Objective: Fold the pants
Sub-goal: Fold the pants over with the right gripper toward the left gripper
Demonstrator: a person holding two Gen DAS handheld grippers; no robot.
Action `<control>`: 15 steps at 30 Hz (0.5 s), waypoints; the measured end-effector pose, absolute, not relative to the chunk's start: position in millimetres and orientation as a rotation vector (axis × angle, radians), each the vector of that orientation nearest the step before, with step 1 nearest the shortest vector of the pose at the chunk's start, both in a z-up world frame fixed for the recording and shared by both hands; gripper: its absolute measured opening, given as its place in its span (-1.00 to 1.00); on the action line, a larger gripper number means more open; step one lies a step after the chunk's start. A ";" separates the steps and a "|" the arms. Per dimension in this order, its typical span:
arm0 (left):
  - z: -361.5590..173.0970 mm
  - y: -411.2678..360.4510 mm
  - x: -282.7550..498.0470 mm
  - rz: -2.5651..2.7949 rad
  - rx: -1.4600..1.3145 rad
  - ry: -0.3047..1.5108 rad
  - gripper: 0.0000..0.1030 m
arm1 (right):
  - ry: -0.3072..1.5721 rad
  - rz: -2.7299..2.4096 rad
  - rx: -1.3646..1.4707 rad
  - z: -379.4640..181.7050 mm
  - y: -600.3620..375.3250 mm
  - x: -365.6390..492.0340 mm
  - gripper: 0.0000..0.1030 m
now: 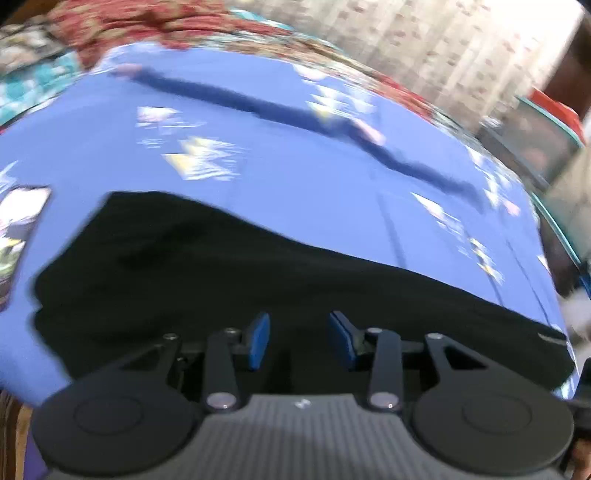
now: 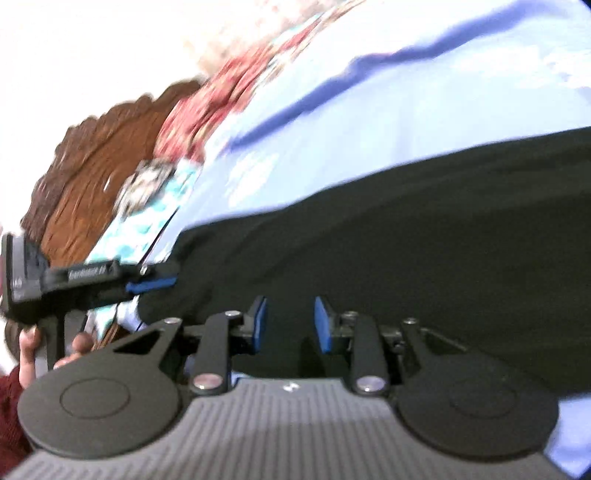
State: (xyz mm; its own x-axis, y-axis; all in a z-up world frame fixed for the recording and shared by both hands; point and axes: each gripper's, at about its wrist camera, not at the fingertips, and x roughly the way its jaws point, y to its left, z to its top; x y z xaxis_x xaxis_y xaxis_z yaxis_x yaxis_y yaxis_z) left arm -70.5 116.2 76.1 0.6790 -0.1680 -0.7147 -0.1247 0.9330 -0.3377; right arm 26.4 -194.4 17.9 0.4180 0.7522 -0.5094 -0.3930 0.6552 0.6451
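Black pants [image 1: 221, 280] lie spread flat on a blue bedsheet [image 1: 277, 177]. My left gripper [image 1: 299, 341] hovers over their near edge, jaws open and empty. In the right wrist view the pants [image 2: 424, 229] fill the middle and right. My right gripper [image 2: 290, 323] is over them, jaws open and empty. The left gripper [image 2: 151, 284] also shows at the left of that view, at the pants' left edge, held by a hand [image 2: 27, 354]. Both views are motion-blurred.
The sheet has a long dark crease [image 1: 295, 114] and printed patches. A red floral blanket [image 1: 155, 26] lies along the bed's far side. A carved brown headboard [image 2: 99, 170] stands beyond. A curtain [image 1: 443, 48] hangs behind.
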 end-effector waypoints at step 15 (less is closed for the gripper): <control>16.6 53.2 -26.5 -0.001 -0.362 1.074 -0.27 | 0.553 0.046 0.950 -10.1 -491.9 -45.8 -0.27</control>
State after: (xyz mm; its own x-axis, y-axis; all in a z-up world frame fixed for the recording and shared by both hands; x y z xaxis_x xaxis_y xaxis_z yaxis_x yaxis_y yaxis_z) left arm -26.5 53.2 16.6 0.4824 -0.1752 -0.8582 -0.1741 0.9411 -0.2900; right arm -45.8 -491.9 -10.1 0.8608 0.2748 -0.4285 0.2002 0.5912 0.7813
